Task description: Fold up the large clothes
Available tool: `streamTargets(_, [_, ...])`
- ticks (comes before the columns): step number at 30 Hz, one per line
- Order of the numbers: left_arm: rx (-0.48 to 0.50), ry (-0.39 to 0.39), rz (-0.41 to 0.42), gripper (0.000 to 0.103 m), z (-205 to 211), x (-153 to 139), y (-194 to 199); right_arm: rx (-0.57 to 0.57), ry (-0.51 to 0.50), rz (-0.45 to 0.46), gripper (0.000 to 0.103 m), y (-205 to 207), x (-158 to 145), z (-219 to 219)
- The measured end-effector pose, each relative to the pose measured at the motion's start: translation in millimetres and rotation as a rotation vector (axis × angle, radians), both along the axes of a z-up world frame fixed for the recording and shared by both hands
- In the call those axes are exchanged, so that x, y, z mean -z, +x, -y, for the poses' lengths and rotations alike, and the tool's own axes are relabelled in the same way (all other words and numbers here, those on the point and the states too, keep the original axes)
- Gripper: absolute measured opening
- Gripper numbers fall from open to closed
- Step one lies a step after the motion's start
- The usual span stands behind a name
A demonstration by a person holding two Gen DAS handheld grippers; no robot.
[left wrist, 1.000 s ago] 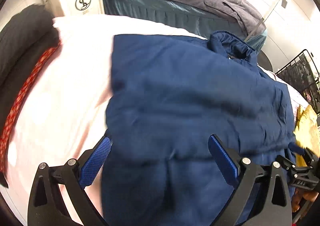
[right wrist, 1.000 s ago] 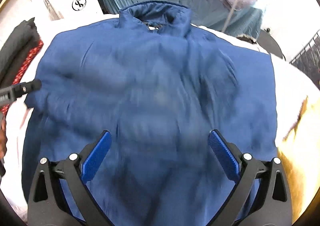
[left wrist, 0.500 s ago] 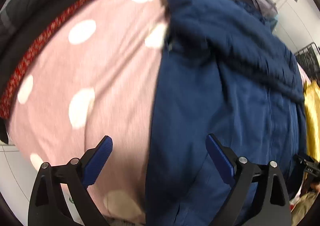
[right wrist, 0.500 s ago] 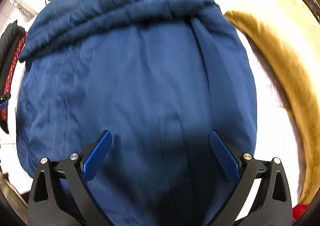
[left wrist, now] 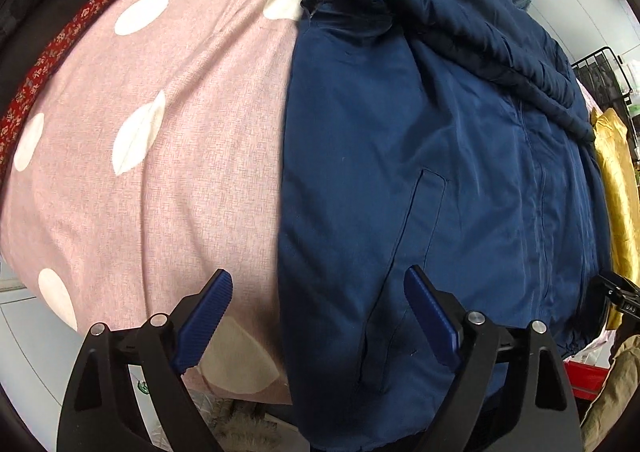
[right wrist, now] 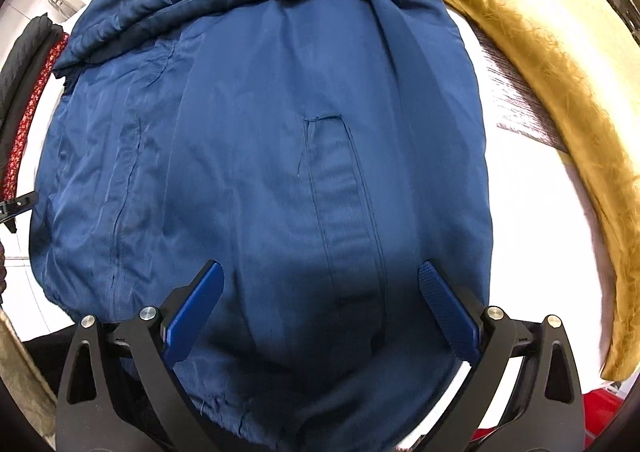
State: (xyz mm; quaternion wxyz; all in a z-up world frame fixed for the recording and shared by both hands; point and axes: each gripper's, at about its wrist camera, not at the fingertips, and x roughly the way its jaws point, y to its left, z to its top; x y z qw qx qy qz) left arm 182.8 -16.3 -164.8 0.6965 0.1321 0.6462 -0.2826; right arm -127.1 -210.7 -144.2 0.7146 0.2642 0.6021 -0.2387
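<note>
A large navy blue jacket [left wrist: 420, 156] lies front up on the bed, its sleeves folded across the upper part; it fills the right wrist view [right wrist: 260, 140]. My left gripper [left wrist: 318, 288] is open and empty, above the jacket's left lower edge where it meets the pink sheet. My right gripper [right wrist: 320, 280] is open and empty, above the jacket's lower part near a pocket seam [right wrist: 340, 188]. The right gripper's tip [left wrist: 616, 292] shows at the far right of the left wrist view.
The jacket lies on a pink sheet with white dots [left wrist: 140, 140]. A golden-brown fuzzy garment [right wrist: 552, 100] lies right of the jacket. Black and red-patterned clothes [left wrist: 60, 36] lie at the left. A wire rack [left wrist: 600, 72] stands at the far right.
Both grippers have drawn back from over the jacket's upper part and collar to its lower hem. The sleeves now lie folded across the chest. Both stay open.
</note>
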Motion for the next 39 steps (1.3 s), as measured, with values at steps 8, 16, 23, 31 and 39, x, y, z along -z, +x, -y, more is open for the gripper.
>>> streamTargets(8, [-0.006, -0.028, -0.007, 0.086, -37, -10, 8, 0.127, 0.04, 0.113, 0.097, -47, -19, 24])
streamTargets(16, [0.016, -0.107, -0.103, 0.086, -52, -11, 4, 0.288, 0.07, 0.125, 0.086, -80, -18, 66])
streamTargets(23, [0.098, -0.117, -0.228, 0.086, -50, 12, -33, 0.194, 0.24, 0.107, 0.074, -61, 5, 45])
streamTargets(31, [0.084, -0.101, -0.289, 0.075, -51, 40, -65, 0.189, 0.353, 0.045, 0.058, -66, 40, 22])
streamTargets(39, [0.113, -0.112, -0.293, 0.034, -52, 29, -61, 0.143, 0.366, 0.03, 0.033, -54, 36, 17])
